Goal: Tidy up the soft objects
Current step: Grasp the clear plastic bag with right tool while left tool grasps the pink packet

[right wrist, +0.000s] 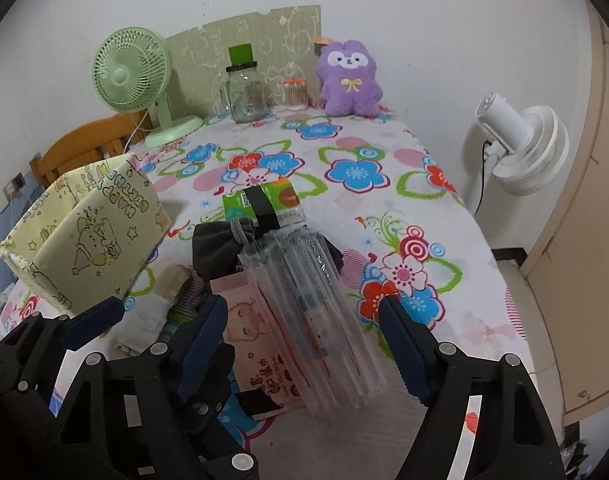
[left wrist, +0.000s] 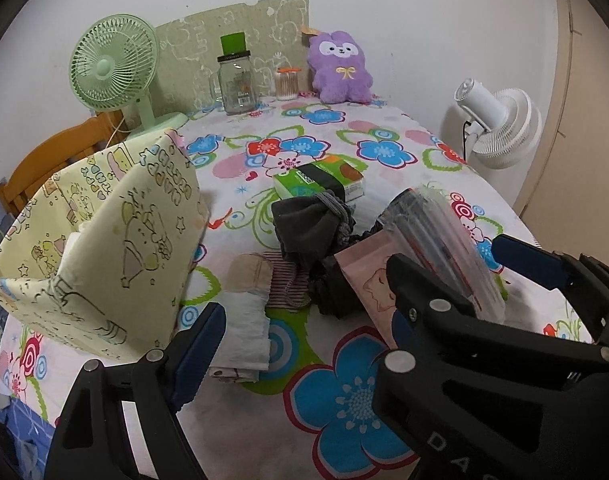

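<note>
A pile of soft things lies mid-table: a dark grey drawstring pouch (left wrist: 304,224), a striped cloth (left wrist: 282,284), a white folded cloth (left wrist: 240,328), a pink printed bag (right wrist: 260,344) and a clear air-cushion sleeve (right wrist: 316,320). A green tissue pack (left wrist: 324,180) lies behind them. A yellow fabric box (left wrist: 100,240) stands at the left. My left gripper (left wrist: 304,344) is open over the white cloth and pink bag. My right gripper (right wrist: 304,344) is open, its fingers (right wrist: 404,344) on either side of the air-cushion sleeve, not closed on it. The right gripper's fingers (left wrist: 528,262) also show in the left wrist view.
A purple plush toy (left wrist: 342,68), a glass jar with green lid (left wrist: 236,80), a cotton swab pot (left wrist: 286,84) and a green desk fan (left wrist: 116,68) stand along the back wall. A white fan (right wrist: 524,148) stands beyond the right edge. A wooden chair (left wrist: 60,156) is at the left.
</note>
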